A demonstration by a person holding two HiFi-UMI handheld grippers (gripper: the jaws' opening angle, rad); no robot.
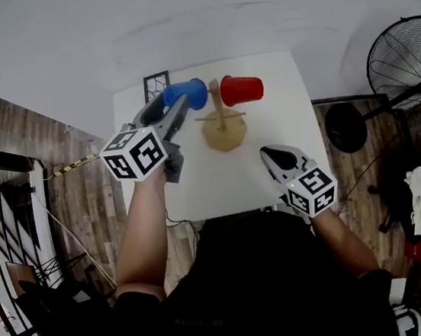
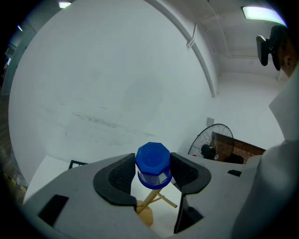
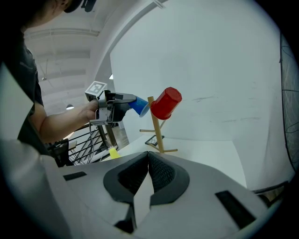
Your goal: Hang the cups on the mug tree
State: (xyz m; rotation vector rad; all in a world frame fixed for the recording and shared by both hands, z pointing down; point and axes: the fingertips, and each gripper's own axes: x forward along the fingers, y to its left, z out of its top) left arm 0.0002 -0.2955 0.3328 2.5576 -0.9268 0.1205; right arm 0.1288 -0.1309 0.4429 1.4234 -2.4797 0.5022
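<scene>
From the head view, my left claw point(image 1: 179, 107) is stretched out over the white rectangular table point(image 1: 221, 189) and clamped on the blue plastic cup point(image 1: 188, 93), which lies on its side just left of the top of the wooden mug tree with its round base point(image 1: 223, 127). The red plastic cup point(image 1: 242, 89) sits on its side to the right of the pole, mouth toward it, so the two cups flank the pole. My right claw point(image 1: 268, 153) waits nearer to me above the table's near right part, well apart from the tree, with its jaws together. A black standing fan point(image 1: 403, 53) is on the wooden floor to the right of the table. In the left gripper view, the blue cup point(image 2: 152, 163) fills the gap between my two black pads, its eight-sided bottom facing the camera and both pads pressed against its sides. The tree's pole and pegs point(image 2: 152, 200) show below and beyond the cup. I cannot tell whether the cup has caught a peg. In the right gripper view, my right claw point(image 3: 148, 164) is closed on nothing, its ribbed pads meeting along one line. Past it the mug tree point(image 3: 157, 130) stands upright on the table. The red cup point(image 3: 166, 103) hangs tilted on an upper peg at the right of the pole, bottom up and outward. On the pole's other side my left claw point(image 3: 125, 100) holds the blue cup point(image 3: 139, 105) with its mouth right at the pole.
</scene>
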